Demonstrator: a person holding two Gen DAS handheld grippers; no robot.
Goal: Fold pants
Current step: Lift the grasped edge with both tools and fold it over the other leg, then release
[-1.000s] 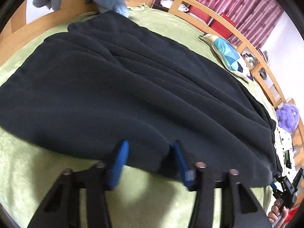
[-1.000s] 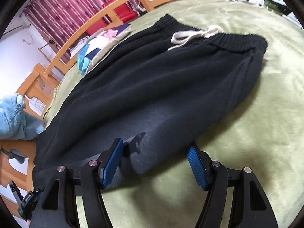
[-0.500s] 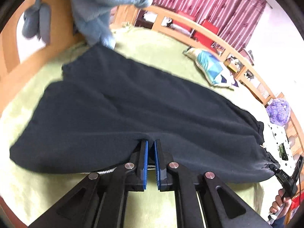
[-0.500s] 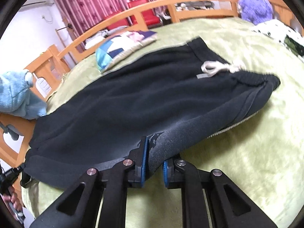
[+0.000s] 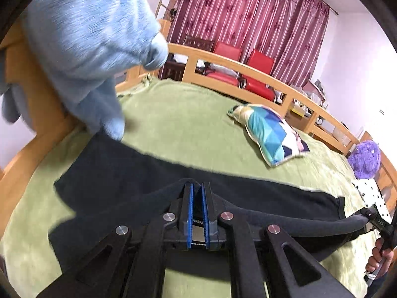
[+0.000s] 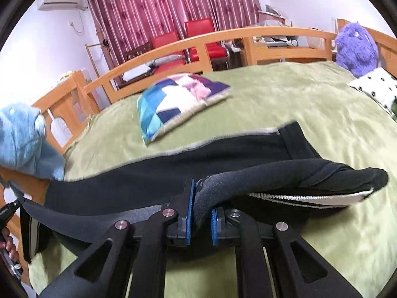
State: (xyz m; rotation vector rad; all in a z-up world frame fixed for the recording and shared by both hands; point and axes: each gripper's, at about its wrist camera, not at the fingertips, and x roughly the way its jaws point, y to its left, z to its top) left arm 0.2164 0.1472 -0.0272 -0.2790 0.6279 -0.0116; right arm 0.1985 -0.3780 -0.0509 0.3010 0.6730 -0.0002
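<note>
At the far left of my left-hand view a pale blue plush toy (image 5: pixel 91 49) hung over the wooden bed frame (image 5: pixel 273 74), its lower end touching the corner of the black pants (image 5: pixel 119 173). The pants lay lengthwise across the green blanket (image 5: pixel 178 124), and their near edge was raised off it. My left gripper (image 5: pixel 196 193) had that raised edge pinched between its blue pads (image 5: pixel 189 213), which were drawn almost together with only a thin fold of cloth between them. Beyond the pants, to the right, a patchwork cushion (image 5: pixel 270 134) lay flat on the blanket, apart from the pants, and a purple furry toy (image 5: pixel 367 156) sat near the frame. At the far right edge I could see my other hand (image 5: pixel 379 260) on its handle, with the lifted edge stretched toward it.

In my right-hand view the blue plush toy (image 6: pixel 22 136) was at the left. In the middle, my right gripper (image 6: pixel 201 188) was clamped on a thicker bunch of the pants (image 6: pixel 223 154), so its pads (image 6: pixel 189 213) stood a little further apart. From there the held fabric ran right to the waistband end (image 6: pixel 372 176), which hung above the blanket (image 6: pixel 310 99) and showed a pale lining beneath. The cushion (image 6: pixel 178 99) lay just behind the pants, and the purple toy (image 6: pixel 354 47) sat at the far right beside a spotted pillow (image 6: pixel 377 87).
</note>
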